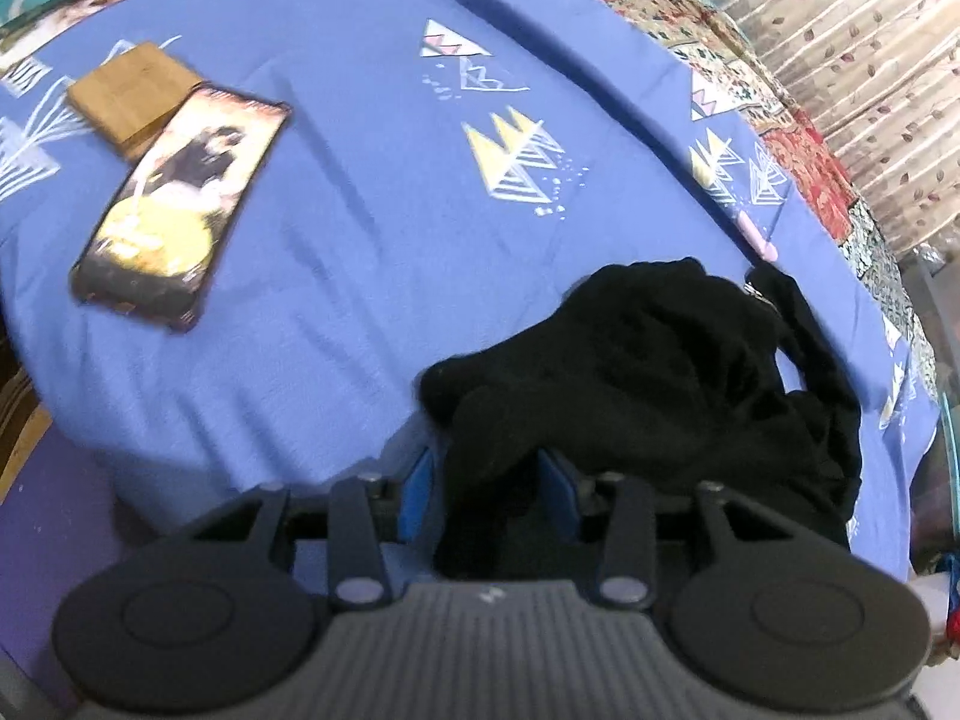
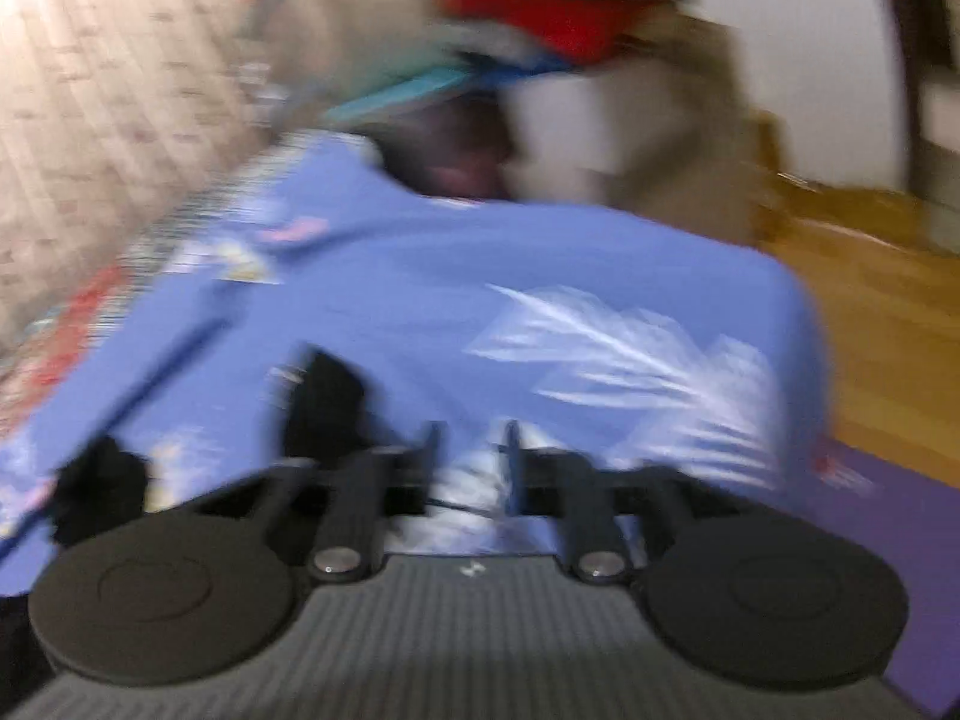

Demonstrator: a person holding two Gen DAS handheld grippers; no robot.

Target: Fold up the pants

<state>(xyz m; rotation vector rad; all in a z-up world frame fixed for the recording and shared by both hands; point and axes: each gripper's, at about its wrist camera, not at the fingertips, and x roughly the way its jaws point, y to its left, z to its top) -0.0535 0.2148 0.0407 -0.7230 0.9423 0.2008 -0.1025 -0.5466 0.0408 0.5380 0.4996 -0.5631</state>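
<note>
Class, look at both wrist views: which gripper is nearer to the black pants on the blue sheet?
Left. The left gripper has the black pants between its fingers. The right gripper is over bare blue sheet, the pants off to its left.

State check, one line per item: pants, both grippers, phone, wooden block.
Pants: bunched, unfolded, on the blue sheet.
Left gripper: jaws apart, pants fabric between them.
Right gripper: open, empty, blurred.
Phone: lying flat, one end on the block.
Wooden block: flat on the sheet.
</note>
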